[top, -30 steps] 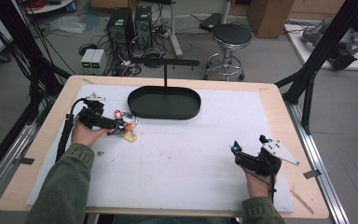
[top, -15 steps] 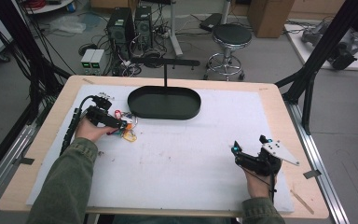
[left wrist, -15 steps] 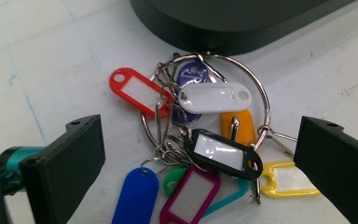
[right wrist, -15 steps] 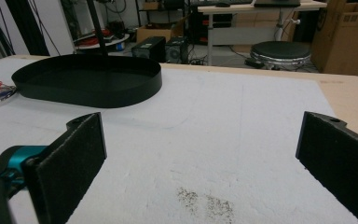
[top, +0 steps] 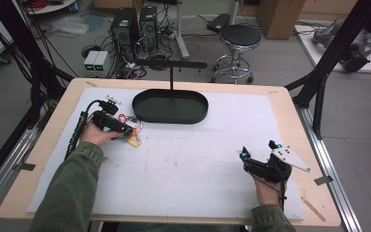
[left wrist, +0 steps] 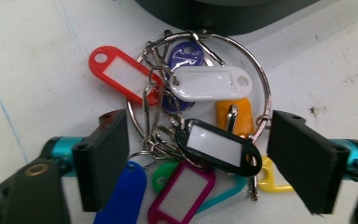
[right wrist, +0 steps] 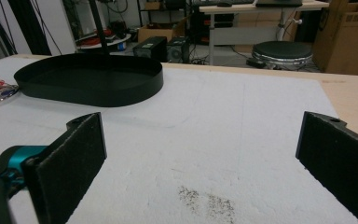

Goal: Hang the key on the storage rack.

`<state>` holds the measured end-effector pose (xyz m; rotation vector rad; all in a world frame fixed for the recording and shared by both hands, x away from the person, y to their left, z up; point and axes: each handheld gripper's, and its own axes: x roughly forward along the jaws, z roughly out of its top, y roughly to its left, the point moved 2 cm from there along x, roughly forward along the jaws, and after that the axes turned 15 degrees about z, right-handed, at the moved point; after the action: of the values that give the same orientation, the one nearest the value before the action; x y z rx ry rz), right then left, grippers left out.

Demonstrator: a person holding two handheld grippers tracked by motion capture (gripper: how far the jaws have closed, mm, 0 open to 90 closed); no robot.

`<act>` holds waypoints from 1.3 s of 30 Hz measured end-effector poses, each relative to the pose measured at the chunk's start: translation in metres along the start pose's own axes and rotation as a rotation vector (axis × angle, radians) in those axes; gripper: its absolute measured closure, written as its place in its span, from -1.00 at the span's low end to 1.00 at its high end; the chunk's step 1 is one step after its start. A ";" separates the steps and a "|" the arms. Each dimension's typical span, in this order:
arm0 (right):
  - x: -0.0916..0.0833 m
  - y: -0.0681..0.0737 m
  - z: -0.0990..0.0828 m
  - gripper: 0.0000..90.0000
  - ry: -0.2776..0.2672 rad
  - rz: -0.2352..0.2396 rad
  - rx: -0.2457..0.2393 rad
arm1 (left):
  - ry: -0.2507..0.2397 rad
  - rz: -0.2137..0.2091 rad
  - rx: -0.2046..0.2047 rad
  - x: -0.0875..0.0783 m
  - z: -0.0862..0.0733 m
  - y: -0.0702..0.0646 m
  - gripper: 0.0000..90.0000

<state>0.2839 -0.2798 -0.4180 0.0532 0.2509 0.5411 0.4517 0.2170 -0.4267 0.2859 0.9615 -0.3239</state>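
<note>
Our left gripper (left wrist: 198, 158) hangs over a bunch of key tags (left wrist: 191, 135); its jaws have just been closing, yet they stand apart, the bunch between them and neither pad pressing on it. Our right gripper (right wrist: 200, 158) rests near the right edge of the surface (top: 207, 164) with its jaws wide and nothing between them.

From largest down we count one white surface, one black oval tray (top: 170, 106) and one steel ring (left wrist: 261, 88) carrying the tags. About ten tags show: red (left wrist: 116, 72), white (left wrist: 212, 84), black (left wrist: 219, 147), magenta (left wrist: 179, 191), two blue, orange, green, yellow and teal.

Against the frame a second ago, the left hand (top: 96, 133) has slid a little toward the tray, while the right hand sits where it was.

The bunch lies flat, just beside the tray's left end, at the surface's far left. In the left gripper view the white and black tags run roughly across, the red one slants, and the magenta stands almost upright.
</note>
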 end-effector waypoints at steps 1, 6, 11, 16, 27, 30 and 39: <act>0.000 0.000 0.000 -0.99 0.000 0.000 0.000 | 0.009 0.002 0.010 0.001 0.000 -0.001 -0.40; -0.003 0.000 0.001 -0.99 -0.018 -0.010 -0.006 | 0.015 0.039 0.020 0.004 -0.001 -0.003 -0.13; -0.002 0.000 0.001 -0.99 -0.015 -0.009 0.001 | 0.009 0.047 0.020 0.004 -0.001 -0.003 0.14; -0.003 0.001 0.001 -0.99 -0.026 -0.009 -0.016 | -0.002 0.031 -0.017 0.006 0.000 -0.002 0.45; -0.005 0.003 0.002 -0.98 -0.044 -0.004 -0.026 | -0.027 0.034 0.014 0.000 0.000 -0.004 0.75; -0.005 0.003 0.002 -0.98 -0.041 0.000 -0.021 | -0.037 0.048 0.032 -0.003 0.000 -0.005 0.76; -0.005 0.003 0.002 -0.98 -0.041 0.006 -0.023 | -0.098 0.039 0.059 -0.025 0.003 -0.006 0.77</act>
<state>0.2789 -0.2794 -0.4144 0.0428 0.2048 0.5480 0.4383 0.2140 -0.4048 0.3394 0.8496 -0.3287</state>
